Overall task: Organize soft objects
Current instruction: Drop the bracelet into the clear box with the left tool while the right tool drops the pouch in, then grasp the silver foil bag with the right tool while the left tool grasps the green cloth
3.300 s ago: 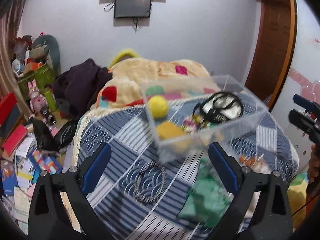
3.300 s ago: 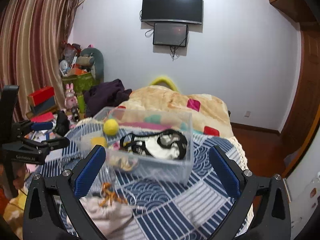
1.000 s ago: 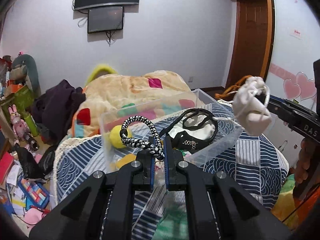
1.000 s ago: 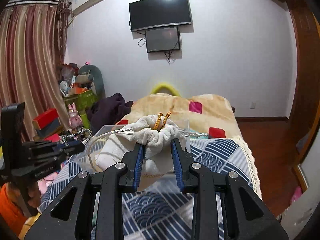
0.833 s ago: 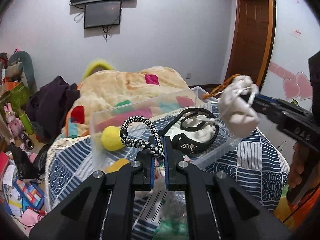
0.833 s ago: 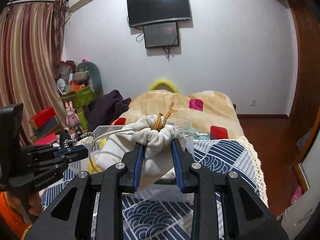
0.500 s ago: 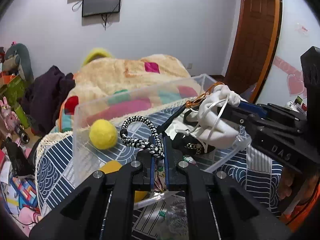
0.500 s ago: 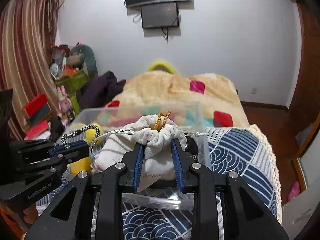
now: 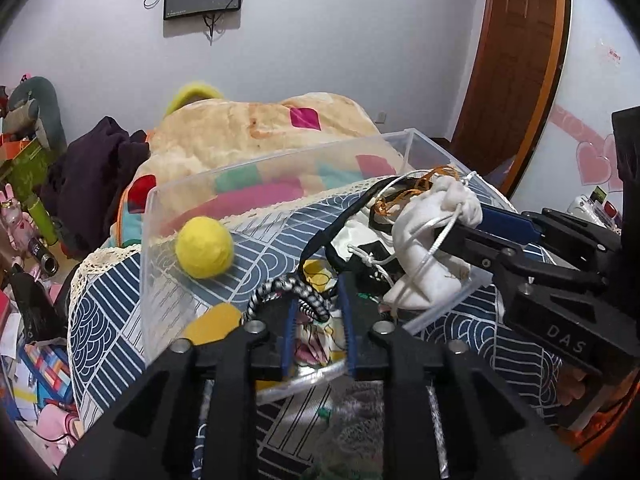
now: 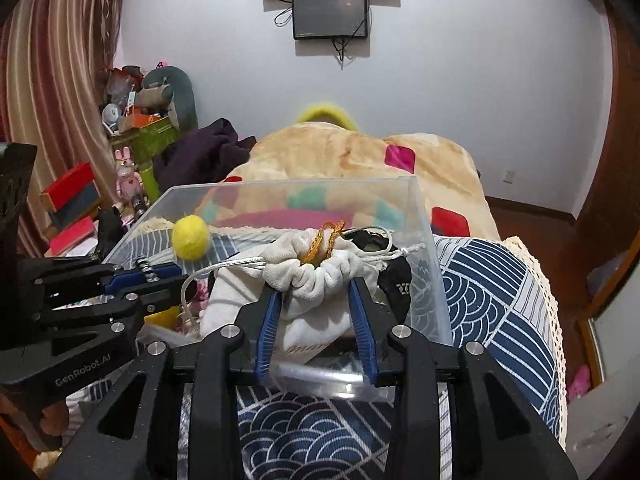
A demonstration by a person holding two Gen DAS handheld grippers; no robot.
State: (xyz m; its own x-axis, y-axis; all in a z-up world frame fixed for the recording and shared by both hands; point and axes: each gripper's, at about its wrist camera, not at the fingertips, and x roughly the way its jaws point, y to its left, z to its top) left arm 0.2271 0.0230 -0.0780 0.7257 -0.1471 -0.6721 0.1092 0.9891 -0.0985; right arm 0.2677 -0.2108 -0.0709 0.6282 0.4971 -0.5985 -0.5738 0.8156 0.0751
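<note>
A clear plastic bin stands on the blue patterned bed cover. It holds a yellow ball, a black strap item and other soft things. My left gripper has its jaws parted a little over the bin's near side; the black-and-white braided loop lies across its fingertips. My right gripper has also parted a little around the neck of a white drawstring pouch, which sits over the bin's right part.
A beige blanket with coloured squares is heaped behind the bin. A dark garment lies at the left. Toys, boxes and papers clutter the floor at the left. A wooden door stands at the right.
Both grippers have come down over the bin and their jaws have eased apart. The loop now sits loose on the left fingertips and the pouch rests in the bin.
</note>
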